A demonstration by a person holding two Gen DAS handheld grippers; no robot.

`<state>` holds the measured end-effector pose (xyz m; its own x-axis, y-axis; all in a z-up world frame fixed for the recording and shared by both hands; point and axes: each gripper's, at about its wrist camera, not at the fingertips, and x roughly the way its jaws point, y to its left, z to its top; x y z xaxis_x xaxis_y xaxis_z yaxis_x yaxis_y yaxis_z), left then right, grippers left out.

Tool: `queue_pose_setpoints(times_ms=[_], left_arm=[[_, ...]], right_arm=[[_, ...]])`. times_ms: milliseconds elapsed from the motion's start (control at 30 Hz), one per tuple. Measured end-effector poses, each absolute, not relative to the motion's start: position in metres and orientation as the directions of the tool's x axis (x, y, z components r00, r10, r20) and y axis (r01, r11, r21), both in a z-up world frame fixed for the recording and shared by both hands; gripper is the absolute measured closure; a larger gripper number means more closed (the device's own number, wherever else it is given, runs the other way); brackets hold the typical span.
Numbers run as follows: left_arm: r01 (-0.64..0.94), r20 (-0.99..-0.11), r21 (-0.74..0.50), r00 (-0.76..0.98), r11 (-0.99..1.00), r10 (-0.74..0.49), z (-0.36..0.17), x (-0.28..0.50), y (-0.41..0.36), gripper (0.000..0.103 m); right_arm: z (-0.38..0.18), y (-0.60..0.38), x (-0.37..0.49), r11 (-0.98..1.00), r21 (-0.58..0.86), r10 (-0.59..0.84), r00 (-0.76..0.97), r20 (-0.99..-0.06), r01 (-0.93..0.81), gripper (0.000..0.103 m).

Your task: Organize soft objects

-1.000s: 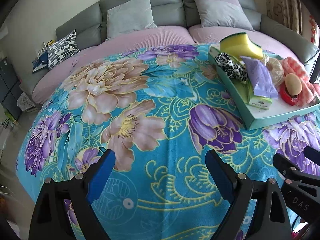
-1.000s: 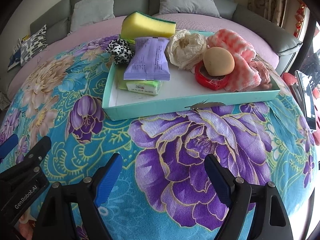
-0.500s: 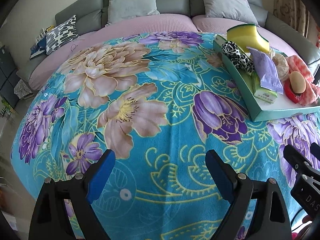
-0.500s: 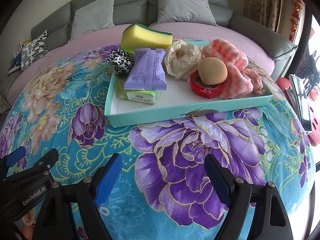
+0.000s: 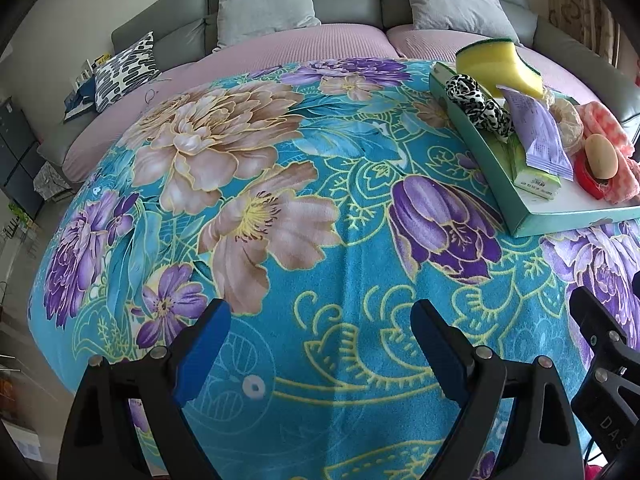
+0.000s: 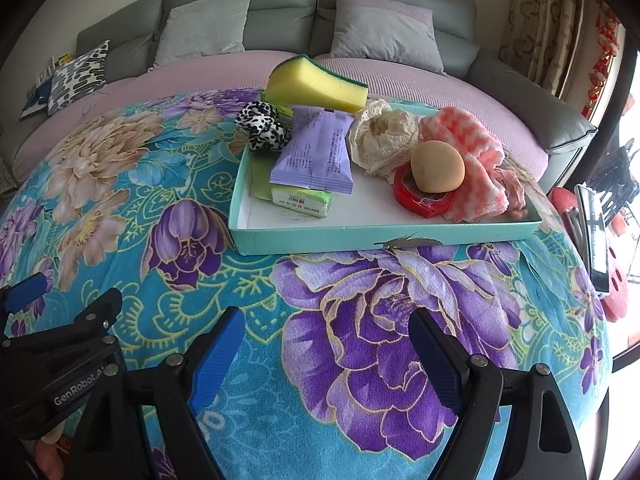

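Observation:
A teal tray (image 6: 360, 236) sits on the floral blanket and holds a yellow sponge (image 6: 316, 84), a leopard-print scrunchie (image 6: 262, 124), a purple packet (image 6: 316, 152), a green tissue pack (image 6: 300, 200), a cream lace scrunchie (image 6: 380, 140), a tan ball (image 6: 438, 166) on a red tape roll (image 6: 420, 200), and a pink cloth (image 6: 476, 164). My right gripper (image 6: 326, 346) is open and empty, well in front of the tray. My left gripper (image 5: 320, 342) is open and empty over the blanket; the tray (image 5: 496, 184) lies far to its right.
The blue floral blanket (image 5: 260, 200) covers a round surface. A grey sofa with pillows (image 6: 200, 24) and a pink seat cover runs behind. A patterned cushion (image 5: 128, 68) lies at the far left. Red items and a dark rack (image 6: 600, 220) stand off the right edge.
Both grippers have drawn back and risen a little from the blanket, so the tray looks smaller and farther. Both stay open and empty.

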<state>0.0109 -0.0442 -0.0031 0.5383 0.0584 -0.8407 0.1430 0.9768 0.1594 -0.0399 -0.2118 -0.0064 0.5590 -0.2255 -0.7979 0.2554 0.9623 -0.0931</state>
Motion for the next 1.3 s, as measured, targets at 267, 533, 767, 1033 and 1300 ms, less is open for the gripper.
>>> queue_pose_setpoints(times_ms=[267, 533, 767, 1033, 1300], left_arm=[[0.131, -0.837, 0.145, 0.545, 0.981, 0.051, -0.0012, 0.0103, -0.0404, 0.011], [0.121, -0.825, 0.168, 0.561, 0.978, 0.072, 0.0013, 0.0079, -0.0426, 0.011], [0.123, -0.820, 0.175, 0.567, 0.977, 0.076, 0.0022, 0.0071, -0.0428, 0.011], [0.126, -0.822, 0.178, 0.564, 0.976, 0.077, 0.0018, 0.0072, -0.0431, 0.011], [0.133, -0.821, 0.183, 0.565, 0.974, 0.077, 0.0016, 0.0066, -0.0442, 0.011]], right_arm=[[-0.0047, -0.2133, -0.0414, 0.961, -0.093, -0.230, 0.566, -0.791, 0.260, 0.017], [-0.0046, -0.2122, -0.0410, 0.961, -0.099, -0.233, 0.567, -0.790, 0.256, 0.017], [-0.0048, -0.2122, -0.0409, 0.962, -0.099, -0.233, 0.567, -0.790, 0.256, 0.017], [-0.0057, -0.2119, -0.0407, 0.962, -0.100, -0.233, 0.566, -0.791, 0.256, 0.017], [-0.0078, -0.2110, -0.0409, 0.962, -0.104, -0.234, 0.566, -0.790, 0.253, 0.017]])
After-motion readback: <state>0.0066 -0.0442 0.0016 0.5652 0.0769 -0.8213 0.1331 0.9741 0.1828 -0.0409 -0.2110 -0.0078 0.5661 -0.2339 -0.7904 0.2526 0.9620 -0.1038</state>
